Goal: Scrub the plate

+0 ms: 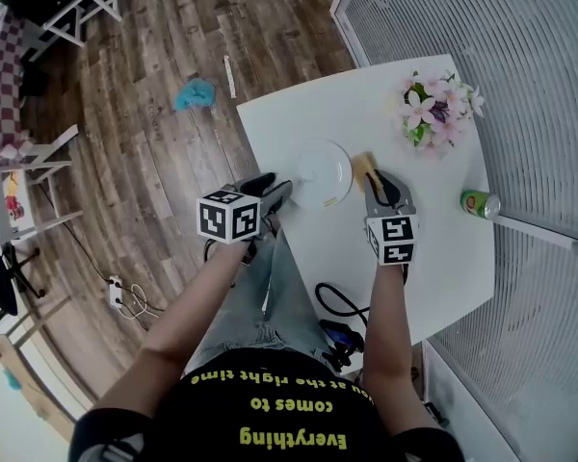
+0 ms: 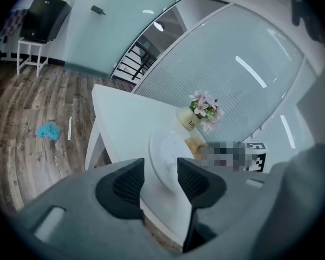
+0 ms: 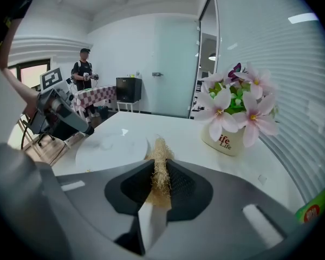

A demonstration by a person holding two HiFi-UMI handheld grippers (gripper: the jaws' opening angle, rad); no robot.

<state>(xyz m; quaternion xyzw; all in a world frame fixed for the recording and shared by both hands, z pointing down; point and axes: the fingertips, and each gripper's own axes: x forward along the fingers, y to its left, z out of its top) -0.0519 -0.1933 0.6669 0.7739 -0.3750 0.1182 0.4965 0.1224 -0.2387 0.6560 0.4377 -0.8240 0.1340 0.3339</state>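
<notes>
A round white plate (image 1: 323, 169) lies flat on the white table (image 1: 433, 258). My left gripper (image 1: 281, 196) is at the plate's left rim and stands open. In the left gripper view the plate (image 2: 170, 155) shows through the gap of the left gripper (image 2: 160, 182), whose pads do not press on it. My right gripper (image 1: 374, 185) is just right of the plate, shut on a tan fibrous scrubber (image 1: 367, 165). In the right gripper view the scrubber (image 3: 160, 157) sticks up, squeezed between the pads of the right gripper (image 3: 161, 173), with the plate (image 3: 111, 147) to its left.
A pot of pink flowers (image 1: 437, 110) stands at the table's far right and a green can (image 1: 480, 203) lies near the right edge. A blue cloth (image 1: 195, 92) is on the wooden floor. Black cables (image 1: 335, 306) hang at the near table edge. A person (image 3: 85, 69) stands far off.
</notes>
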